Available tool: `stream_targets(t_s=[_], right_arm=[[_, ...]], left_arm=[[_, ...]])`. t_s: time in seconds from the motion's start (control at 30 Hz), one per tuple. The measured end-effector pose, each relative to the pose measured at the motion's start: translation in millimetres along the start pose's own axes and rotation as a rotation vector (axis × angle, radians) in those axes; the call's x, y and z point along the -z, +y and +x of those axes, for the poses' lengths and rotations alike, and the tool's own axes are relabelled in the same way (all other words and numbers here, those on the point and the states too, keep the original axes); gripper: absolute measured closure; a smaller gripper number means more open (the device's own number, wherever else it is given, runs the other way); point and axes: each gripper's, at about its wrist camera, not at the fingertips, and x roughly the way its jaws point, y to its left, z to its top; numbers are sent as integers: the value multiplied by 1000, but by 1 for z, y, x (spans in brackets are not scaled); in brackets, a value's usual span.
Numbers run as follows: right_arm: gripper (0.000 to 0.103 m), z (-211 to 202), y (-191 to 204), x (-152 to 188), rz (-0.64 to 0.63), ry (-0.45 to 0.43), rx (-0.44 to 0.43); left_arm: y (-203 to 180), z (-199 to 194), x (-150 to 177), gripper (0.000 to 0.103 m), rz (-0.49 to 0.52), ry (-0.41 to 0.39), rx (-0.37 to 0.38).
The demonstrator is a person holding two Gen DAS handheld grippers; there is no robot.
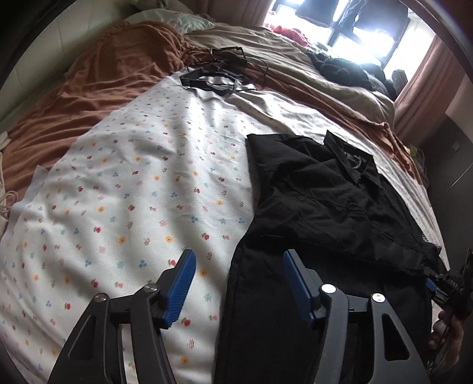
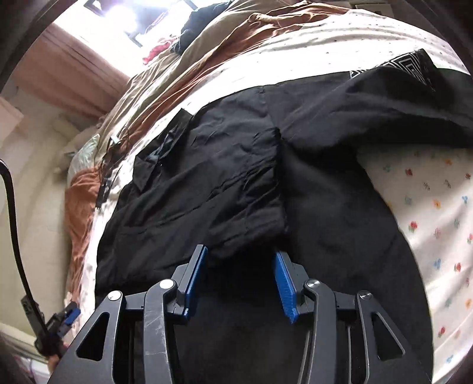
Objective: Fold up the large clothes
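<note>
A large black shirt (image 1: 325,206) lies spread on the flowered white sheet (image 1: 133,192), collar toward the far side. In the right wrist view one sleeve (image 2: 230,192) is folded over the shirt's body (image 2: 340,221), and a white-patterned part (image 2: 414,68) shows at the upper right. My left gripper (image 1: 239,257) is open above the shirt's left edge, one finger over the sheet and one over the cloth. My right gripper (image 2: 240,251) is open just above the folded sleeve's near edge, its pads not pressing on it. Its blue pad (image 1: 430,283) also shows at the far right of the left wrist view.
A rust-brown blanket (image 1: 103,88) and a beige cover (image 1: 280,59) lie bunched at the back of the bed. Black hangers and cords (image 1: 218,73) rest on the sheet's far end. Dark clothes (image 1: 340,65) are piled by the bright window (image 1: 354,23). A pink curtain (image 1: 428,73) hangs at the right.
</note>
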Motion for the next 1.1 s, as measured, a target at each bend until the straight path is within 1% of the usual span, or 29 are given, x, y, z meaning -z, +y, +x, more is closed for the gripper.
stream_targets(t_s=[0.03, 0.07, 0.1, 0.13, 0.23, 0.3, 0.4, 0.5, 0.6, 0.67, 0.73, 0.77, 0.8, 0.83, 0.87, 0.9, 0.93, 0.97, 1.03, 1.1], right_arm=[[63, 2, -1, -4, -4, -10, 6], [80, 3, -2, -7, -7, -14, -2], [87, 8, -2, -11, -14, -6, -17], [88, 12, -1, -15, -22, -1, -21], [89, 22, 3, -24, -46, -2, -8], [90, 28, 2, -30, -36, 3, -13], [90, 36, -2, -39, -16, 11, -15], [90, 45, -3, -46, -6, 23, -16], [90, 53, -4, -49, -3, 39, -18], [90, 57, -1, -53, -21, 47, -5], [89, 56, 5, -56, -70, 39, 29], [84, 56, 8, -57, -88, 37, 41], [81, 54, 10, -57, -102, 37, 63], [74, 49, 13, -56, -115, 36, 89], [63, 44, 13, -55, -119, 32, 94], [57, 36, 14, -53, -125, 22, 88], [46, 27, 14, -50, -133, 9, 79], [37, 19, 15, -49, -142, -1, 76], [35, 0, 16, -44, -177, -20, 76], [35, -15, 15, -40, -199, -19, 79]], left_arm=[[-1, 5, -1, 50, 2, 7, -5], [-1, 10, -3, 55, 4, 14, -9], [-2, 17, -5, 57, 4, 20, -13], [-2, 21, -7, 60, 3, 26, -17], [-7, 36, -11, 60, 14, 42, -35], [-12, 46, -12, 60, 33, 54, -48], [-19, 53, -10, 60, 46, 61, -34], [-22, 61, -6, 60, 64, 75, -47], [-17, 66, -5, 60, 50, 82, -45], [-16, 65, -4, 60, 44, 79, -43], [-16, 65, -5, 60, 48, 82, -48], [-17, 64, -5, 60, 49, 85, -57], [-17, 61, -4, 60, 48, 84, -67], [-19, 57, -5, 60, 49, 82, -73], [-19, 52, -5, 60, 49, 78, -77], [-19, 46, -5, 60, 48, 72, -76], [-20, 42, -5, 60, 46, 68, -71], [-20, 36, -5, 59, 40, 65, -62], [-21, 25, -4, 58, 28, 58, -47], [-24, 12, -2, 48, 17, 43, -39]])
